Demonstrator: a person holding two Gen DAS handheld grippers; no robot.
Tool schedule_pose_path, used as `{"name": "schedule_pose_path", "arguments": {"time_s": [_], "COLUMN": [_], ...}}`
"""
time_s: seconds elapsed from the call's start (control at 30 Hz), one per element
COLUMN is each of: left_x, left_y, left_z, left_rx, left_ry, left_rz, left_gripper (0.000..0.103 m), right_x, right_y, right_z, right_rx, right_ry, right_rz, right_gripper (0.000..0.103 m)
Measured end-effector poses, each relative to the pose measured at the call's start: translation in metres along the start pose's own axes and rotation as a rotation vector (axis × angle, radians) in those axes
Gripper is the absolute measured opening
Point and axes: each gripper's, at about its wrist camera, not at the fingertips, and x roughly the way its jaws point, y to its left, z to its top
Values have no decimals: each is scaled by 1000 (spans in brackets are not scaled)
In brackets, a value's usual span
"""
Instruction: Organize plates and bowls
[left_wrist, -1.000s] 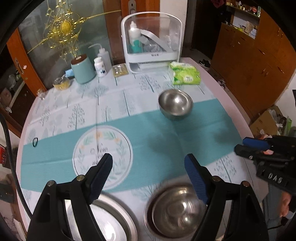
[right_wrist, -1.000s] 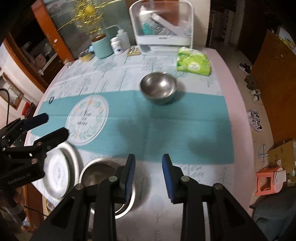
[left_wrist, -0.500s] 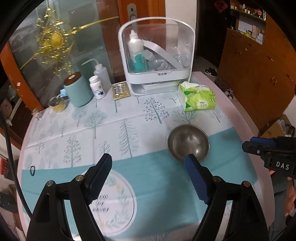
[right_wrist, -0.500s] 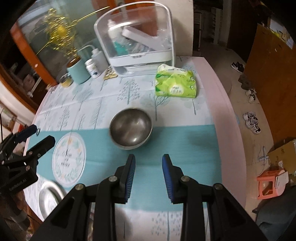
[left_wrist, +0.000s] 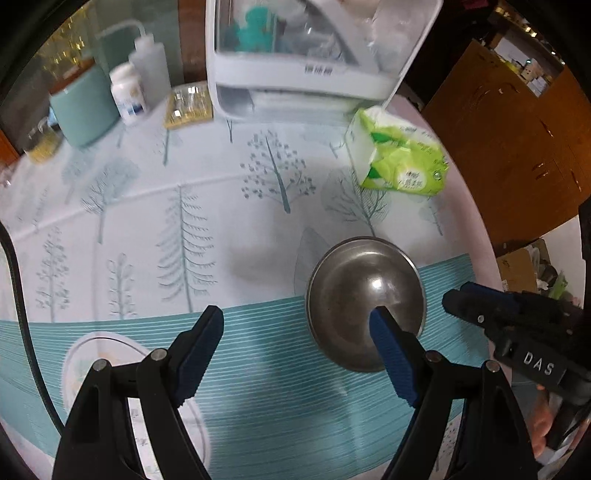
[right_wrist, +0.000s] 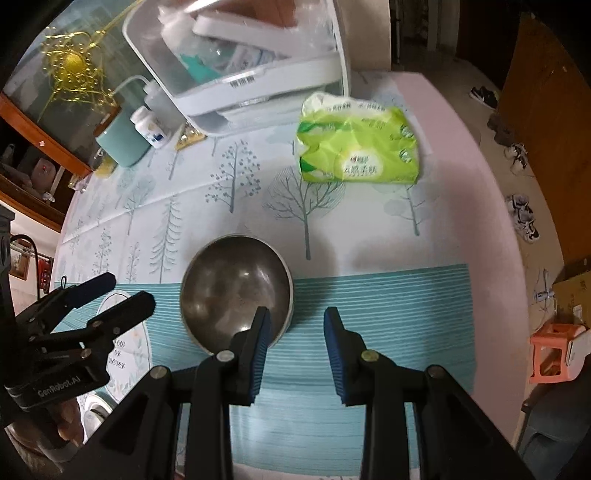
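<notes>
A steel bowl (left_wrist: 364, 291) stands upright on the teal band of the tablecloth; it also shows in the right wrist view (right_wrist: 232, 284). My left gripper (left_wrist: 295, 328) is open and empty, with its right finger (left_wrist: 391, 354) in front of the bowl's near side. My right gripper (right_wrist: 295, 325) is open and empty, with its left finger (right_wrist: 255, 350) over the bowl's near right rim. The right gripper shows in the left wrist view (left_wrist: 517, 321) to the right of the bowl, and the left gripper shows in the right wrist view (right_wrist: 99, 299) to its left. A plate's edge (right_wrist: 94, 410) shows at the lower left.
A green tissue pack (right_wrist: 358, 147) lies beyond the bowl. A white organizer box (left_wrist: 314, 48) stands at the table's far side, with bottles (left_wrist: 129, 92) and a teal canister (left_wrist: 83, 107) to its left. The table edge (right_wrist: 517, 258) runs along the right.
Both grippers have moved forward across the table toward the single bowl, which now lies close to their fingers. The plate and bowl near the front edge have dropped almost out of view.
</notes>
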Motion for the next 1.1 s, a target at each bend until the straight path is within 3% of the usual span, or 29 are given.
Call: {"name": "schedule_pose_path", "arguments": {"time_s": [0.23, 0.37, 0.47, 0.53, 0.57, 0.7, 1.1], "left_x": [30, 42, 50, 54, 56, 56, 16], "left_y": [4, 6, 6, 4, 3, -4, -18], "left_z": [7, 7, 6, 6, 5, 3, -8], "left_rx": [-33, -47, -48, -39, -33, -6, 51], "left_ry": [74, 118, 147, 162, 166, 166, 153], "left_rz": [-43, -72, -91, -95, -93, -83, -62], "left_gripper": [75, 60, 45, 28, 13, 9, 9], "right_x": [29, 40, 46, 50, 52, 55, 28], "right_y": [-4, -6, -8, -9, -9, -8, -1], "right_z": [8, 9, 9, 9, 9, 10, -2], "right_rx": [19, 25, 40, 45, 46, 57, 55], "right_ry": [74, 95, 109, 122, 129, 144, 119], "right_rz": [21, 25, 34, 43, 47, 92, 120], "right_gripper": [30, 30, 30, 23, 18, 9, 8]}}
